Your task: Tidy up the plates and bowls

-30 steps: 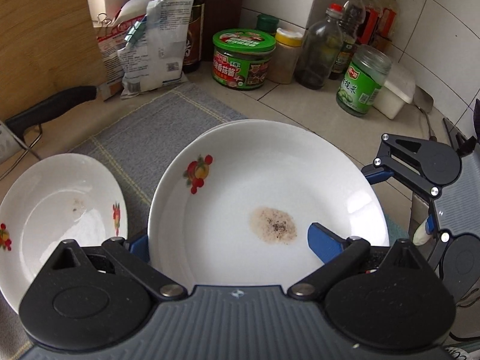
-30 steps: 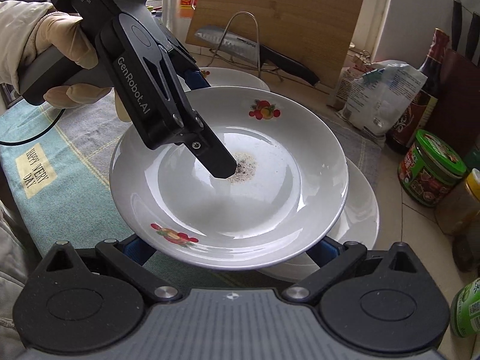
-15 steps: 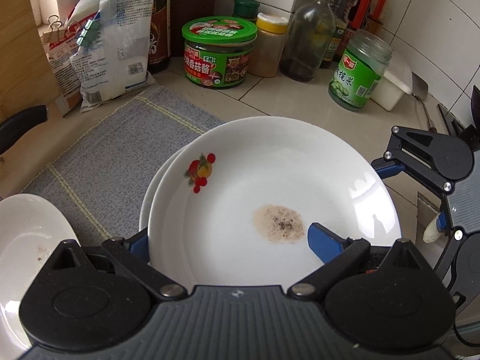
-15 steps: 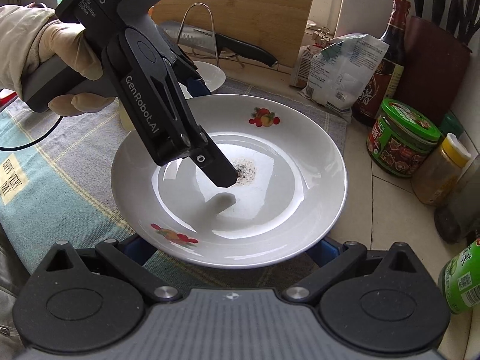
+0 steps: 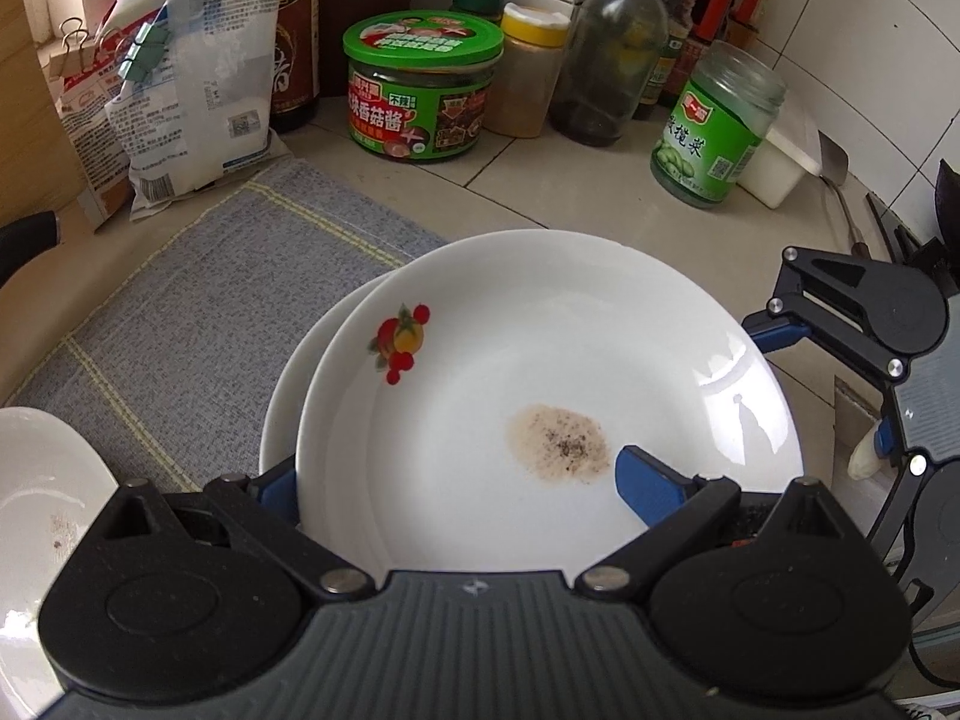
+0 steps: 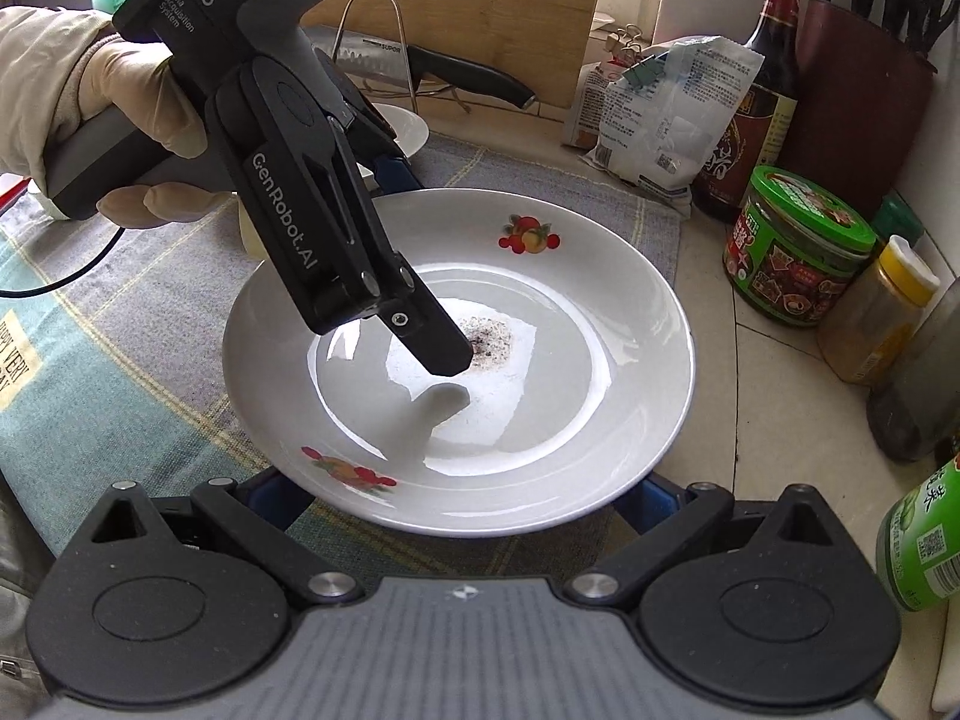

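A white plate [image 5: 540, 330] with fruit prints and a brown peppery stain rests over a second white plate [image 5: 285, 396], whose rim shows only at the left. My left gripper [image 5: 456, 474] is shut on the top plate, one blue finger [image 5: 648, 480] on the inside near the stain and the other under the left rim. From the right wrist, that gripper [image 6: 420, 264] reaches down into the plate [image 6: 600, 276]. My right gripper [image 6: 468, 483] stands wide, both fingers under the near rim, tips hidden. It appears at the plate's right rim as well [image 5: 825, 384].
A third white plate [image 5: 36, 480] sits at the left on the grey mat [image 5: 198, 300]. Behind are flour bags [image 5: 192, 78], a green-lidded jar [image 5: 420, 84], a yellow-capped jar [image 5: 531, 72], bottles and a green glass jar [image 5: 714, 126]. A knife on a wire rack [image 6: 420, 66] leans on the wooden board.
Both grippers carried the stained plate toward the jars. It now covers the lower plate almost fully, and the plate at the left has slid to the view's edge.
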### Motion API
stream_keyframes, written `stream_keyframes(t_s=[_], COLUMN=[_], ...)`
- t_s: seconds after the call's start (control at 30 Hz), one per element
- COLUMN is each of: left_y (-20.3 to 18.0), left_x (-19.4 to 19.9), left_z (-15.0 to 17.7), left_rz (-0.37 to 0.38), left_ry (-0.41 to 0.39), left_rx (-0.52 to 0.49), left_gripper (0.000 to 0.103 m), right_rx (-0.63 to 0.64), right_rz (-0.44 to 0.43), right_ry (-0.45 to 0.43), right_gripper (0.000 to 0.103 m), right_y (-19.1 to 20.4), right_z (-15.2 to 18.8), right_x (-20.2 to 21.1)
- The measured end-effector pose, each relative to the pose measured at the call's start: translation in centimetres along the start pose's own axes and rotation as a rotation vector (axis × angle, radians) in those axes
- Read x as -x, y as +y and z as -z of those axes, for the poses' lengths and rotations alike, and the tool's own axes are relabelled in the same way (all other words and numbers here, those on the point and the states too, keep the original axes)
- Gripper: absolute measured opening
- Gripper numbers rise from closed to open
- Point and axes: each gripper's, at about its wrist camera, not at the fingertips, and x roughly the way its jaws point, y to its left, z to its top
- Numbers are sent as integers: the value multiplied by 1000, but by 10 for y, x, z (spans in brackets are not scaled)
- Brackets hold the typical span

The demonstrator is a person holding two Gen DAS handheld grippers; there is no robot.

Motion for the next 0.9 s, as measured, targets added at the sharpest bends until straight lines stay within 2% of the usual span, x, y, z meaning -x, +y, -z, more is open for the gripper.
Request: stream_keyframes(t_s=[0.5,0.9], left_y=[-3,-3], left_x=[-4,-6], left_z=[-4,-9], left_rz=[-20,-28], left_ry=[51,127], left_rx=[-51,-60], left_gripper=[100,100], right_rx=[-55,-110], right_rz=[3,7], right_ry=[47,86], right_gripper=[103,103], right_y=[0,0], right_z=[-5,-10], right_x=[-2,-3])
